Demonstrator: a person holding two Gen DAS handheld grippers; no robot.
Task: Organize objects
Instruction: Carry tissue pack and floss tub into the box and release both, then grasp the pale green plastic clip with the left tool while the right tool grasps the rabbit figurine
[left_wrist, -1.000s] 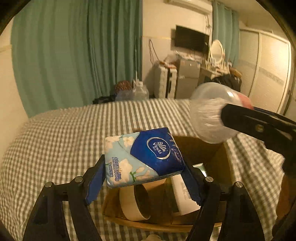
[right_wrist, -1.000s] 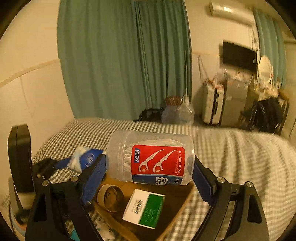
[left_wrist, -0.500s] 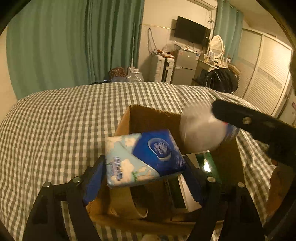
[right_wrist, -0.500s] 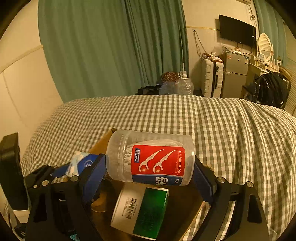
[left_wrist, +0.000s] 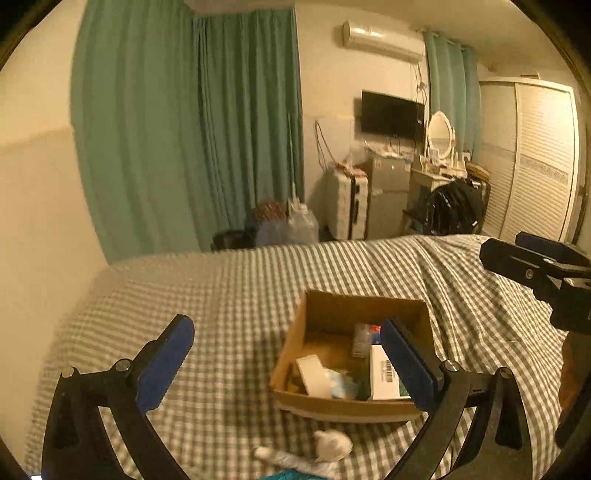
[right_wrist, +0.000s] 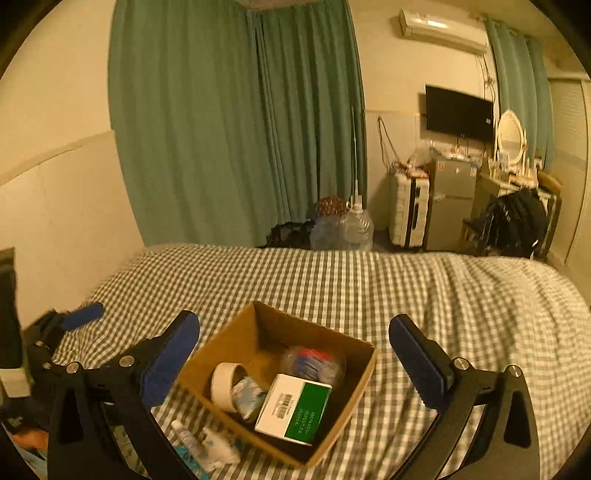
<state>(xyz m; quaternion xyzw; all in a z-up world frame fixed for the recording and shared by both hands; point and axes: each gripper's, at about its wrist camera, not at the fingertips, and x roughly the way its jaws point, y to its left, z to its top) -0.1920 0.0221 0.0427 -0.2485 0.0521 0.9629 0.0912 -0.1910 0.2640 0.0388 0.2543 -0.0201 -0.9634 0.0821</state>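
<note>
An open cardboard box (right_wrist: 221, 347) (left_wrist: 291, 354) sits on the checked bedspread. Inside it lie the clear floss-pick jar (right_wrist: 314, 363), a blue-white tissue pack (right_wrist: 249, 397) (left_wrist: 341, 384), a tape roll (right_wrist: 225, 386) and a green-white carton (right_wrist: 295, 408) (left_wrist: 384, 373). My left gripper (left_wrist: 291, 363) is open and empty, above and before the box. My right gripper (right_wrist: 295, 356) is open and empty, raised over the box. Each gripper shows in the other's view: the right one at the right edge (left_wrist: 535, 266), the left one at the left edge (right_wrist: 66, 325).
Small white items and a little bottle (right_wrist: 184, 439) (left_wrist: 332, 445) lie on the bedspread (right_wrist: 443, 295) in front of the box. Beyond the bed are green curtains (right_wrist: 240, 129), water jugs (right_wrist: 341, 225), a suitcase (right_wrist: 408, 210) and a dresser.
Both grippers have opened and let go: the tissue pack and the floss-pick jar now lie in the box. Both grippers have pulled up and back from it.
</note>
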